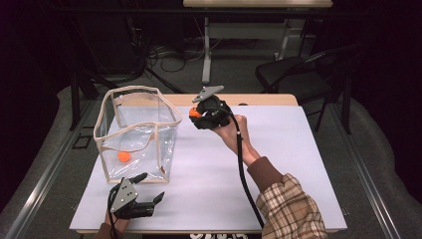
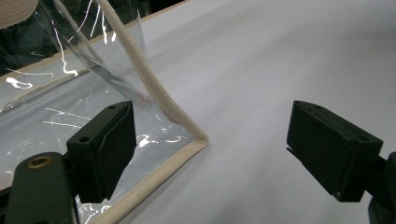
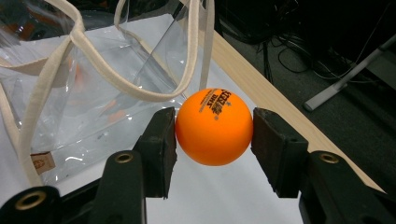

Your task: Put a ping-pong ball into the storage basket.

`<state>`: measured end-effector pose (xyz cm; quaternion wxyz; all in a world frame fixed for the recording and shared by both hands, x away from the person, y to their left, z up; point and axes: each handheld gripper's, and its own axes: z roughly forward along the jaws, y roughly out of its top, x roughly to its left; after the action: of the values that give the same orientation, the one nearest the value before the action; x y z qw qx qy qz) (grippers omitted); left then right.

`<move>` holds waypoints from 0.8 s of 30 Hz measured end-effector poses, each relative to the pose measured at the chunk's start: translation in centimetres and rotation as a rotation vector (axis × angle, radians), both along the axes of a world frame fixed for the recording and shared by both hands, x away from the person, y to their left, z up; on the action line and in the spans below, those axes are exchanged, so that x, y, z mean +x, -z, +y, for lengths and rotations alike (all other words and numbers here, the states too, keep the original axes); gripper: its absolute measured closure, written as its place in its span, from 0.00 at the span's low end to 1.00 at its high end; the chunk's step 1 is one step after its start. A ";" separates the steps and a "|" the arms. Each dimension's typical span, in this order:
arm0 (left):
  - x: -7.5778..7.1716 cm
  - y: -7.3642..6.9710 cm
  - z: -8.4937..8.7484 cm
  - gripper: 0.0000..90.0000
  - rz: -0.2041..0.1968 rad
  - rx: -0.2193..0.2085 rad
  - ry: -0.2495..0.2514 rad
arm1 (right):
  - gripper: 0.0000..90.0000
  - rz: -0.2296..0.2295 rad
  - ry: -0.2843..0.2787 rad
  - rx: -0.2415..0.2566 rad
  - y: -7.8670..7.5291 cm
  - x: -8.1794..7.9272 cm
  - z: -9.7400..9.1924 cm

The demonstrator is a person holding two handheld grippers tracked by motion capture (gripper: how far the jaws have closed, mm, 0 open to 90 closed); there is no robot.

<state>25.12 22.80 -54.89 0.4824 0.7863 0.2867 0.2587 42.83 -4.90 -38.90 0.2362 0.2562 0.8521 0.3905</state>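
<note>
The right gripper (image 3: pixel 214 127) clamps an orange ping-pong ball (image 3: pixel 214 127) just right of the clear bag (image 1: pixel 137 130), seemingly to drop it in. The left gripper (image 2: pixel 210 154), jaws apart, waits at the bag's near corner

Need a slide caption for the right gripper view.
Right gripper clamps an orange ball beside the clear bag.

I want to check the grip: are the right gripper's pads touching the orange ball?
Touching. In the right gripper view, both pads press against opposite sides of the orange ball, which sits clamped in the right gripper with no gap.

Bag (image 2: pixel 56 93) cut off; ball (image 1: pixel 194 113) half-hidden
</note>
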 end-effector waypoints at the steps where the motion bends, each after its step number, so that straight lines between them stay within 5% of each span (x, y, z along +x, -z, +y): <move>1: 0.0 0.0 0.0 0.18 0.001 -0.001 0.001 | 0.56 0.003 0.002 0.002 -0.1 0.0 0.1; 24: 0.0 0.0 0.0 0.18 0.001 0.001 0.003 | 0.56 -0.018 -0.004 0.005 -1.5 0.7 1.1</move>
<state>25.11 22.80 -54.89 0.4820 0.7871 0.2858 0.2577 43.55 -3.75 -37.43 0.2422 0.2516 0.8494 0.3956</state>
